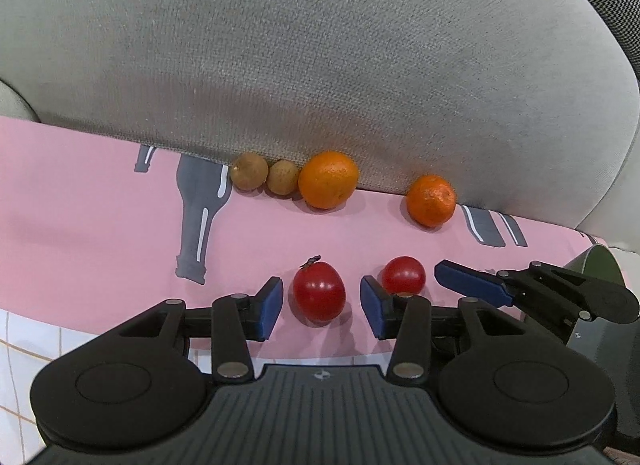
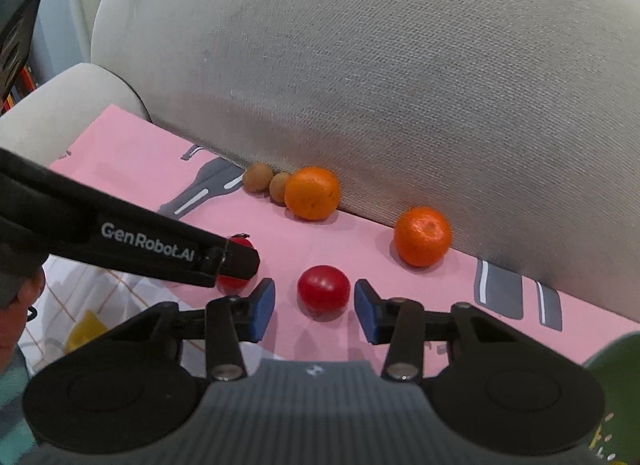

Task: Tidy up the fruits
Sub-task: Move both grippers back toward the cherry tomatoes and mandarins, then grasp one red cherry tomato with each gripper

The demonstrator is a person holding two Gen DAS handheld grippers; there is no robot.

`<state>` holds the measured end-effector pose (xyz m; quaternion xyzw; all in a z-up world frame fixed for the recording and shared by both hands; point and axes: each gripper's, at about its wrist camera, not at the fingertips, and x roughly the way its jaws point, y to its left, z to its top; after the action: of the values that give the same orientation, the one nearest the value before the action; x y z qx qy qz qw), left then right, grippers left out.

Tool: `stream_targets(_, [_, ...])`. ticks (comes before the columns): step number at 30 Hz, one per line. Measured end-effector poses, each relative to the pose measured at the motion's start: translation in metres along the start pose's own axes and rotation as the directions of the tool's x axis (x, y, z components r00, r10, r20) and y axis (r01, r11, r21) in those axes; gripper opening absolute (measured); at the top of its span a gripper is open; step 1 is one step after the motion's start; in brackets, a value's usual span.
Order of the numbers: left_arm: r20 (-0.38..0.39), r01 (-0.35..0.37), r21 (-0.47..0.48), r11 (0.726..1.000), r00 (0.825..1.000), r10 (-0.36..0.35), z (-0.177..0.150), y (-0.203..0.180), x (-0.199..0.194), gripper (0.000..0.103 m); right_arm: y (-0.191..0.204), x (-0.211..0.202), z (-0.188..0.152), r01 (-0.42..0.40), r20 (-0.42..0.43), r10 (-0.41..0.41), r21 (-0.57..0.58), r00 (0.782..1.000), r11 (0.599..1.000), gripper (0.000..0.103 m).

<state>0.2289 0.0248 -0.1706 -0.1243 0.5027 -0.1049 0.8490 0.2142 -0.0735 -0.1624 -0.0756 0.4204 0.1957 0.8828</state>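
I have the left gripper (image 1: pixel 322 301) open around the stemmed tomato (image 1: pixel 319 290) and the right gripper (image 2: pixel 315 305) open around the round tomato (image 2: pixel 323 287), both on the pink mat (image 1: pixel 100 205), pads not touching. I judge them light, smooth and easily bruised, so I'd pinch gently across the widest middle.

A grey fabric cushion (image 1: pixel 320 45) fills the upper half of both views. Below it lies a pink mat (image 1: pixel 80 205) printed with grey bottle shapes (image 1: pixel 198 217). At the lower left, a white cloth with thin orange grid lines (image 1: pixel 24 345) shows beneath the mat's edge.
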Motion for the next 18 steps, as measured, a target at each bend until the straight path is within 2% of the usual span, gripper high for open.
stream_targets(3, [-0.010, 0.007, -0.005, 1.000, 1.000, -0.007, 0.001, 0.003, 0.004, 0.046, 0.000, 0.005, -0.001, 0.005, -0.009, -0.005, -0.006, 1.000, 1.000, 0.033])
stream_targets(5, [-0.019, 0.012, -0.005, 1.000, 1.000, -0.012, 0.001, 0.004, 0.007, 0.041, -0.001, 0.009, -0.001, 0.016, -0.008, -0.016, -0.006, 1.000, 1.000, 0.033])
stream_targets(13, [-0.027, 0.002, 0.006, 1.000, 1.000, -0.001, 0.002, 0.002, 0.015, 0.037, -0.004, 0.018, -0.001, 0.044, -0.017, -0.044, -0.002, 0.999, 0.999, 0.032])
stream_targets(15, [-0.023, 0.004, 0.005, 1.000, 1.000, -0.004, 0.004, 0.003, 0.016, 0.037, -0.005, 0.022, -0.001, 0.048, -0.025, -0.048, 0.004, 0.999, 0.999, 0.026])
stream_targets(18, [-0.021, 0.004, 0.002, 1.000, 1.000, -0.004, 0.006, 0.002, 0.015, 0.033, -0.007, 0.023, -0.001, 0.046, -0.025, -0.046, 0.016, 0.999, 0.999, 0.026])
